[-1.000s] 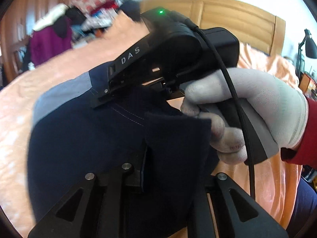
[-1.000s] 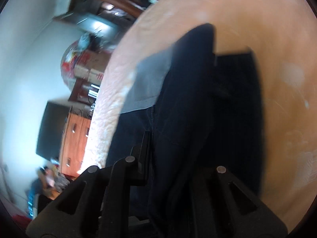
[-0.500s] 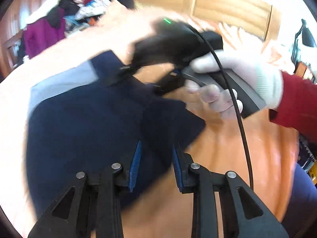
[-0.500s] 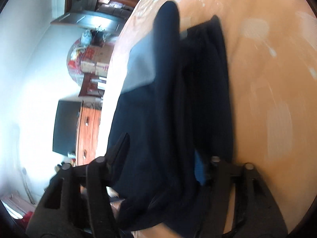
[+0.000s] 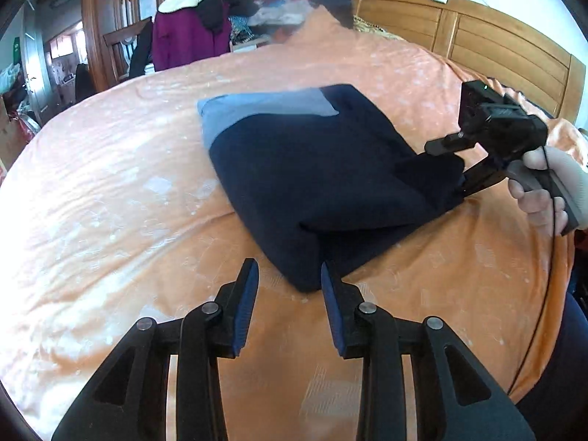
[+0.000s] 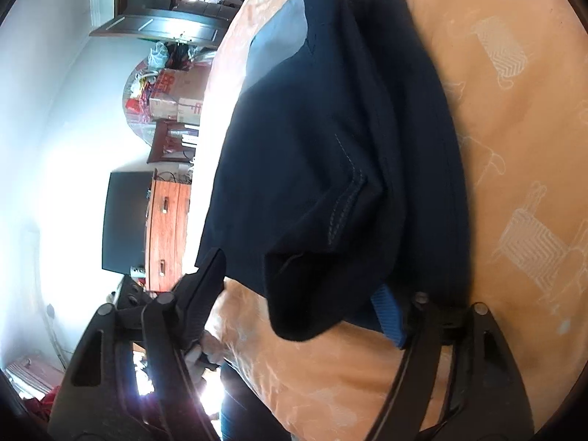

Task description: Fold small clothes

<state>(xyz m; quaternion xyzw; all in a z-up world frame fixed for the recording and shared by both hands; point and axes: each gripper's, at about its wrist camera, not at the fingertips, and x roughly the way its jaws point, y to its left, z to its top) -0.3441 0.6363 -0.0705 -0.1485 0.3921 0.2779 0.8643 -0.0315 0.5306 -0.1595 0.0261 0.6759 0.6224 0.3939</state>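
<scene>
Spread wide: an orange bedspread point(image 5: 110, 191), wooden headboard point(image 5: 488, 36) far right. Folded at centre, lying flat on it: a navy garment point(image 5: 312, 180) with a grey panel point(image 5: 257, 114) at its far end. At the near corner, left gripper point(image 5: 288, 290), jaws apart and empty. At the right edge, right gripper point(image 6: 305, 286), spread wide around the cloth, gloved hand point(image 5: 551, 191) behind.

Our left wrist view looks low across the bed point(image 5: 110, 191) toward 12 o'clock, the folded garment point(image 5: 312, 183) near. Our right wrist view, rolled sideways, sits closer. We share that garment point(image 6: 330, 147).
</scene>
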